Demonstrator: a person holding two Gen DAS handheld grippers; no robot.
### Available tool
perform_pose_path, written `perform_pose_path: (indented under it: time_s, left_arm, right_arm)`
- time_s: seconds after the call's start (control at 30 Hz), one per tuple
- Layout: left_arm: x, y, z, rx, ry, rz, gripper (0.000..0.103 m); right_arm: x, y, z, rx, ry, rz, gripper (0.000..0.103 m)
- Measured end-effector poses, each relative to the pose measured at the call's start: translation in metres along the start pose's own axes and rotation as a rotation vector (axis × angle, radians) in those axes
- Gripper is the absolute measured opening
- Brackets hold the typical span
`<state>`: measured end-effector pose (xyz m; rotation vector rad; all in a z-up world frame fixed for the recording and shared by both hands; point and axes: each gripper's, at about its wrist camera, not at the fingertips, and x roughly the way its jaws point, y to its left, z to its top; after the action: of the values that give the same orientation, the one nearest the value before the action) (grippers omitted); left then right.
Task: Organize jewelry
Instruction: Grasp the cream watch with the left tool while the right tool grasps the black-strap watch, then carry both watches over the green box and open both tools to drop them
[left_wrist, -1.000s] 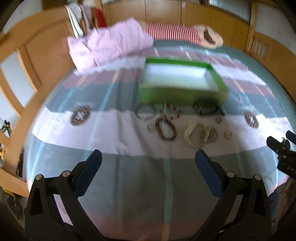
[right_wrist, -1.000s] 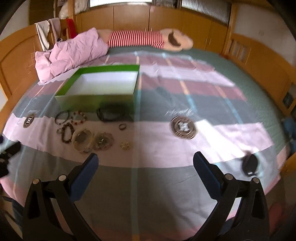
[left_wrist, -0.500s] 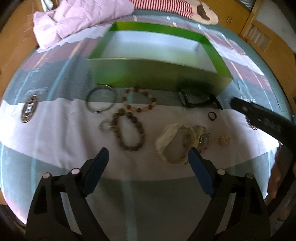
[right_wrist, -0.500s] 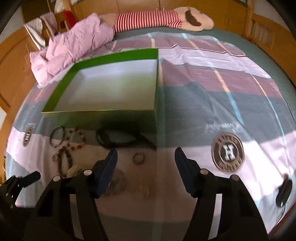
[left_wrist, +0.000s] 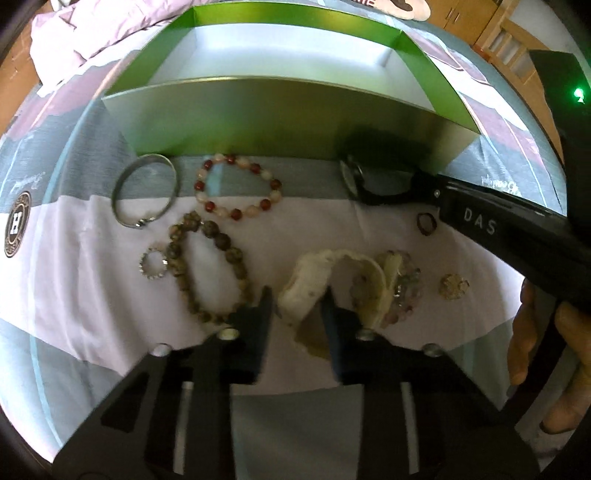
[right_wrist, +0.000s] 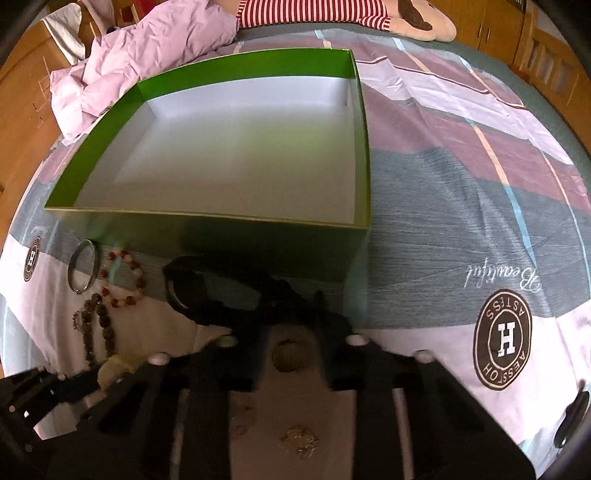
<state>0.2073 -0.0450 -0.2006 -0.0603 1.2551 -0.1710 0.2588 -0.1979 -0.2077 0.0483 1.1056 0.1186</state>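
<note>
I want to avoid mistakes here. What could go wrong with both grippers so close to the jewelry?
The left gripper straddles the cream bracelet, which touches a pale beaded bracelet; closing may drag both. The right gripper sits over the small ring, close to the black watch; it might catch the strap or miss the ring. The green box wall is close ahead.

The green box (right_wrist: 207, 221) looks like smooth card, faintly satiny outside and matt white within, and it sits on a soft woven bedsheet (right_wrist: 461, 206) with printed stripes and round emblems. The bangle (left_wrist: 144, 192) is polished silvery metal; the red-and-cream bracelet (left_wrist: 236, 184) has glossy, glassy beads, the brown bracelet (left_wrist: 207, 258) dull, mottled, stone-like ones. The left gripper (left_wrist: 297, 308) is matt black plastic with bright metal screw heads, and the cream bangle (left_wrist: 332, 280) looks rough and chalky.
</note>
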Motion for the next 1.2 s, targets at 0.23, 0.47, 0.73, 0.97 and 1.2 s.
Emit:
perform_pose_path:
  time_s: [0.23, 0.47, 0.73, 0.97, 1.2]
  left_arm:
    - [-0.015, 0.002, -0.007, -0.003, -0.038, 0.004, 0.019]
    - [-0.066, 0.007, -0.01, 0.003, -0.137, 0.012, 0.019]
    - [-0.125, 0.015, 0.067, 0.02, -0.295, 0.065, 0.02]
    - [-0.102, 0.027, 0.144, 0.003, -0.278, 0.092, 0.02]
    - [-0.023, 0.037, 0.178, -0.026, -0.136, 0.139, 0.02]
  right_arm:
    - [-0.024, -0.008, -0.009, -0.009, -0.038, 0.021, 0.007]
    - [-0.078, -0.002, -0.018, -0.049, -0.126, 0.043, 0.006]
    - [-0.15, 0.018, 0.048, -0.084, -0.32, 0.063, 0.006]
    - [-0.099, 0.021, 0.119, -0.054, -0.25, 0.025, 0.006]
    - [-0.012, 0.027, 0.119, -0.033, -0.088, -0.036, 0.006]
